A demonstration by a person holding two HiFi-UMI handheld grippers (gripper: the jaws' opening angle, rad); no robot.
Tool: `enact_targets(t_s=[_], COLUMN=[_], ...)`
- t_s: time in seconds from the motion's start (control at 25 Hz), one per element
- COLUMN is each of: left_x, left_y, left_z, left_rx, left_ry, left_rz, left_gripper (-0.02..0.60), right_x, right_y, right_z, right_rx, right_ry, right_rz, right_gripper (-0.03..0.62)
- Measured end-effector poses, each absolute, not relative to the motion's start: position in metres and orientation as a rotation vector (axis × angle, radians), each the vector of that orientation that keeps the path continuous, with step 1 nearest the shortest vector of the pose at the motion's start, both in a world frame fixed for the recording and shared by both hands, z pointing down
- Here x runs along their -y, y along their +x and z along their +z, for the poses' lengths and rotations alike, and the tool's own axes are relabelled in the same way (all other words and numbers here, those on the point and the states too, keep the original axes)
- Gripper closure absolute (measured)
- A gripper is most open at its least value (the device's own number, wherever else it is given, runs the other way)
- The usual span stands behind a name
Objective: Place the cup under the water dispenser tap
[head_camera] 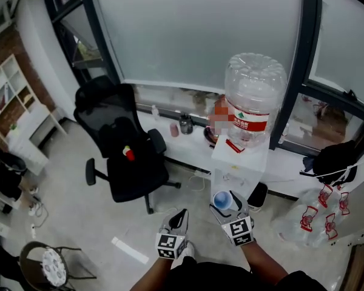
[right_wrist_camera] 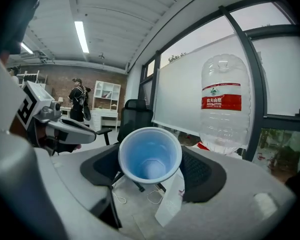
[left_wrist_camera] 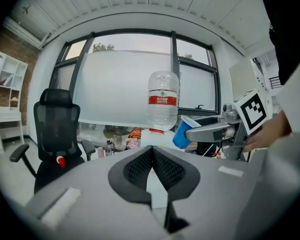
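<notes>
Carry-in step, by the look of it: small blue plastic cup (right_wrist_camera: 150,156) gripped between the pads of the right claw (head_camera: 226,204), tilted with its mouth toward that claw's camera. Held in the air just in front of the white water dispenser cabinet (head_camera: 239,159) with its large clear upturned bottle (head_camera: 253,93). Not yet under the tap.

Left claw (left_wrist_camera: 152,159) closed on nothing, just beside the right one.

Next, probably: righting the cup, bringing it down to tap height, easing it in beneath the spout, then letting go without tipping it.

Hard to make out: the tap and any ledge below it, too small in the head view and blocked by the cup in the right gripper view. Cup base hidden between the pads.
</notes>
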State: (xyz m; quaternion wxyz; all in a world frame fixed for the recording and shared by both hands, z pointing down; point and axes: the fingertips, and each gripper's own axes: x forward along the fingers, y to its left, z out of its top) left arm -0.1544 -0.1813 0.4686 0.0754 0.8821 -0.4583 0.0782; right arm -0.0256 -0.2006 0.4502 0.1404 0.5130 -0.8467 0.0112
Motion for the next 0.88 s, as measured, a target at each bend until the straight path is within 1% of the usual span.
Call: enact_targets(t_s=[0.24, 0.48, 0.88], left_x=[0.233, 0.266, 0.280], left_y=[-0.176, -0.183, -0.159], left_z=[0.470, 0.483, 0.506], left_rx=[1.256, 1.113, 0.945], left_ry=[2.695, 2.764, 2.807], left_rz=[0.281, 0.297, 0.349], left_gripper=[0.566, 0.566, 0.566], right_x=[0.233, 0.250, 0.244], right_y=[-0.033, -0.031, 0.000], right_z=[0.468, 0.478, 0.519], right_rx=[2.358, 2.238, 2.061], right_ry=[1.619, 1.752, 1.845], right_rz=[0.090, 0.140, 0.262], right_gripper=[0.230, 0.229, 0.229])
